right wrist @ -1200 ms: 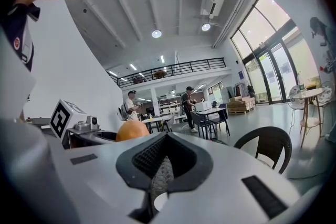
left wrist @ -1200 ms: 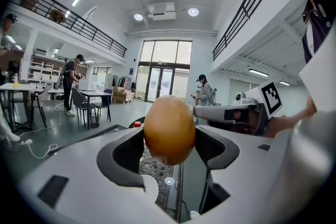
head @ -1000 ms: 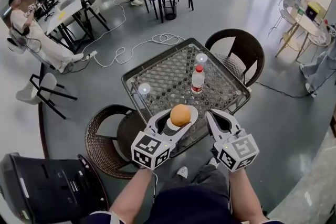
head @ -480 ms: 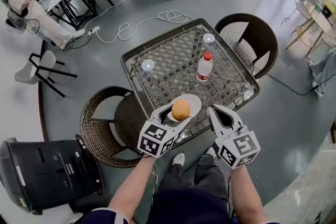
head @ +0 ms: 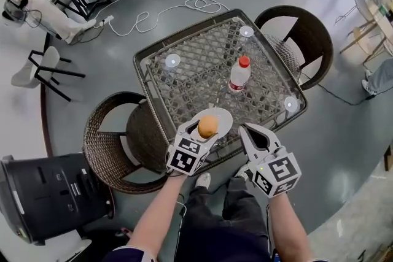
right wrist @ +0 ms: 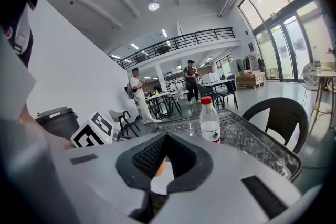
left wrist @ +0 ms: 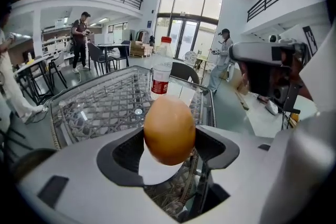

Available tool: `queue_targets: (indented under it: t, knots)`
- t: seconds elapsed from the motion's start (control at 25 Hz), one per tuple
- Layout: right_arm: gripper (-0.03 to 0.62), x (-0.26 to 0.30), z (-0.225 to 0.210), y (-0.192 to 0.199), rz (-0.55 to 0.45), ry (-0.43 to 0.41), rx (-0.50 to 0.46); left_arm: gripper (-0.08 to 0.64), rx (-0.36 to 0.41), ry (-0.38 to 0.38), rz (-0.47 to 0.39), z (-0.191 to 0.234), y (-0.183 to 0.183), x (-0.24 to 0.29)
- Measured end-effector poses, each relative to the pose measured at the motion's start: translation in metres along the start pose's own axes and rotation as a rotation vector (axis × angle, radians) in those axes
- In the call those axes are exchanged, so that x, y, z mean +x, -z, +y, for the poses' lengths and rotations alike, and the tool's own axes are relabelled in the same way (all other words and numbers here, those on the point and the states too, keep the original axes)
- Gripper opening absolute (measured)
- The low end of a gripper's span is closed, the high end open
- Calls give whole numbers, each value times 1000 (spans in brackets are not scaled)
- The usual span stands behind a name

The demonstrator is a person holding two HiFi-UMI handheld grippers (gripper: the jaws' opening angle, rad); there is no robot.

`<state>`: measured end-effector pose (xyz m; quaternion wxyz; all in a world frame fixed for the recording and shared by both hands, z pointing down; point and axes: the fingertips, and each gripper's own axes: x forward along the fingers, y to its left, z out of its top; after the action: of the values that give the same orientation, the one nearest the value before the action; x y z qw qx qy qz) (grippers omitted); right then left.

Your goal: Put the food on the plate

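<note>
A round orange-brown piece of food point(head: 207, 126) is clamped in my left gripper point(head: 205, 130), just above a white plate point(head: 223, 117) at the near edge of the wire-mesh table point(head: 190, 64). In the left gripper view the food point(left wrist: 169, 131) fills the space between the jaws, with the plate point(left wrist: 152, 171) showing white beneath it. My right gripper point(head: 249, 132) hovers to the right of the plate, shut and empty. Between its jaws in the right gripper view I glimpse a sliver of the food point(right wrist: 159, 167) and the plate point(right wrist: 166, 180).
A water bottle point(head: 238, 73) with a red cap stands mid-table beyond the plate. Small clear discs point(head: 172, 61) sit near the table corners. Wicker chairs stand at the left point(head: 116, 132) and far right point(head: 301, 34). A black bin point(head: 49, 193) is on the floor at left.
The left gripper keeps its hold on the food over the plate. The camera has tipped down, so the table and both grippers sit a little lower and closer in the head view.
</note>
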<state>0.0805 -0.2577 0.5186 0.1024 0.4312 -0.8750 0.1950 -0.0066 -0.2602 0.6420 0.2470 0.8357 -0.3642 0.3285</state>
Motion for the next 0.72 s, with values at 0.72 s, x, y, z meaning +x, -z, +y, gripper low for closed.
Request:
queue_targets:
  t: [0.72]
  knots:
    - [5, 7, -23, 20, 60, -23, 25, 310, 19, -34, 199, 11, 29, 47]
